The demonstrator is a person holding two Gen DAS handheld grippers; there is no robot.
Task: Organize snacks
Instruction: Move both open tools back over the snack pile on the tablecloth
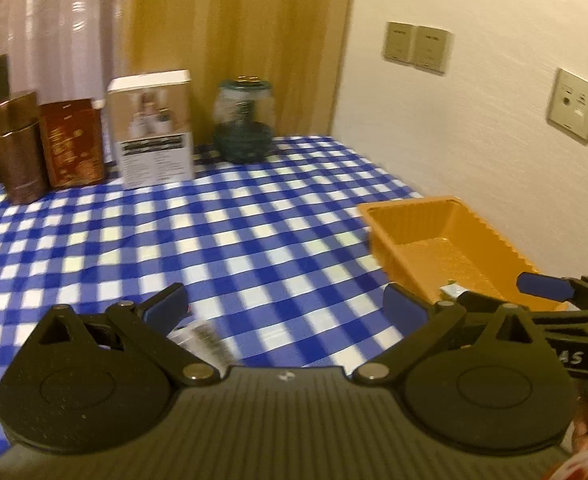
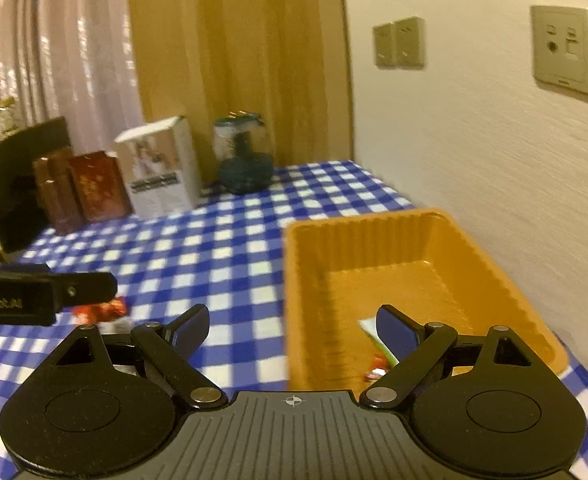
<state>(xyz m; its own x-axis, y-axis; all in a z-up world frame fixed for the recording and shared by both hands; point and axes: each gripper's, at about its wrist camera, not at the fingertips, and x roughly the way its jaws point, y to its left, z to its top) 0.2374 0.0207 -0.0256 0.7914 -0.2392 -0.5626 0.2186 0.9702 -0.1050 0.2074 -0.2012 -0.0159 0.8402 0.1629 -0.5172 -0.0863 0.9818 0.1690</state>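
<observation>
Left wrist view: the left gripper (image 1: 285,304) stands with fingers wide and nothing between them, angled down over the checked surface (image 1: 213,232). A pale wrapper (image 1: 205,340) lies on the cloth just under its left finger (image 1: 165,304). The orange tray (image 1: 454,240) sits at the surface's right edge beside the wall, with one small packet (image 1: 452,290) on its floor. The right gripper's blue pad (image 1: 546,285) reaches over the tray's near end. Right wrist view: the right gripper (image 2: 294,330) is spread wide and empty, pitched down, with its right finger (image 2: 398,332) over the tray (image 2: 414,240) and its left finger (image 2: 189,328) over the cloth. Green and red snacks (image 2: 378,356) lie at the tray's near end. A red snack (image 2: 101,310) lies on the cloth, partly hidden by the left gripper's body (image 2: 33,292). Judgement: loose snacks remain to be picked up; the left fingers should drop squarely over the nearest one, close on its middle, lift clear of the tray's rim and release low inside.
</observation>
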